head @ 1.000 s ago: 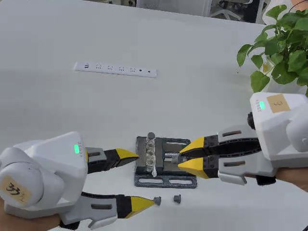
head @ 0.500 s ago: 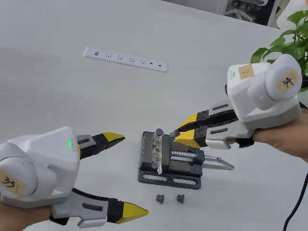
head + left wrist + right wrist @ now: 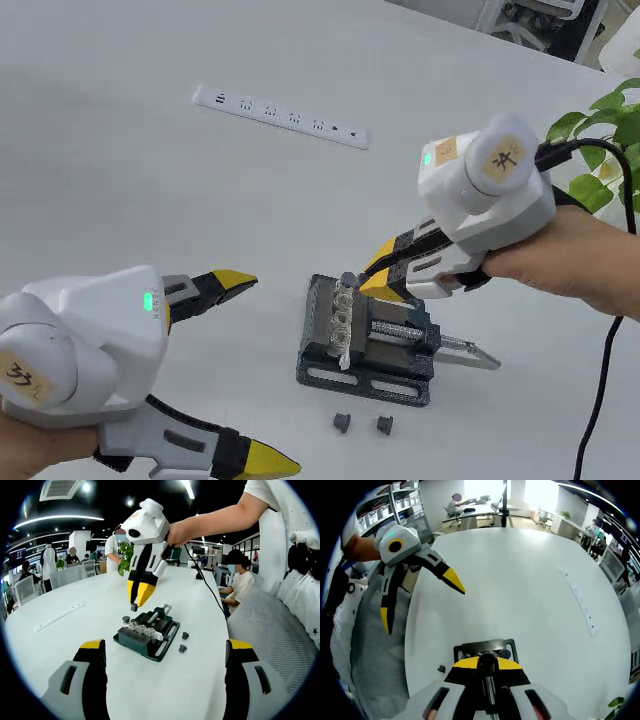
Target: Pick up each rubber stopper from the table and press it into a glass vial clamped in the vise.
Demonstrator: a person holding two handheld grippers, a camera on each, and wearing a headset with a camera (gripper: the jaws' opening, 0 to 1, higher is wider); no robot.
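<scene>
- A broad white tabletop (image 3: 130,170) fills the foreground of an open-plan office, with a long white power strip (image 3: 280,115) lying flat well back on it.
- A leafy green potted plant (image 3: 612,105) stands at the far edge.
- Curved ceiling strip lights (image 3: 47,522) and a square air vent (image 3: 59,488) hang overhead.
- Grey mesh seating (image 3: 280,625) lines one side.
- Metal storage shelves (image 3: 402,502) stand near a bright window (image 3: 485,487), where people sit at distant desks.

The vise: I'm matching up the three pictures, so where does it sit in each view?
Head view: the vise, lower centre.
Left gripper view: the vise, centre, beyond the jaws.
Right gripper view: the vise, bottom centre, partly behind the jaws.
Shared landmark: the white power strip.
</scene>
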